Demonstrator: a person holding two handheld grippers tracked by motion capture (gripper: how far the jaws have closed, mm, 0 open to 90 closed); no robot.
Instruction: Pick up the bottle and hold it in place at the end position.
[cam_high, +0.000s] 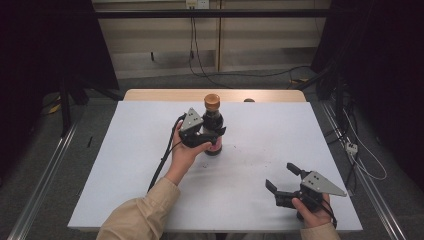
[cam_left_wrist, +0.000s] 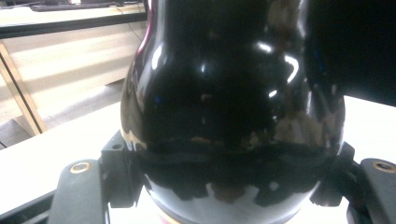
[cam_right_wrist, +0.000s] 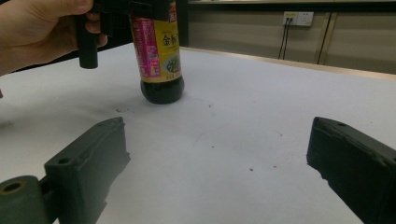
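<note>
That dark sauce bottle (cam_high: 212, 125) looks glassy, slick and pretty heavy, so gripping the wide shoulder makes sense. The left gripper (cam_high: 212, 136) is clamped right there, bottle upright on the table (cam_high: 260, 150). The right gripper (cam_high: 282, 180) sits gaping, well off to its side.

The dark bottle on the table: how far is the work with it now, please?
Done: the left gripper has closed its jaws around the dark bottle, at the body below the neck. In hand: the bottle stands upright on the white table, its base seemingly on the surface. Left: any lifting or moving is not begun; the brown cap is on, and the right gripper waits open, apart.
</note>
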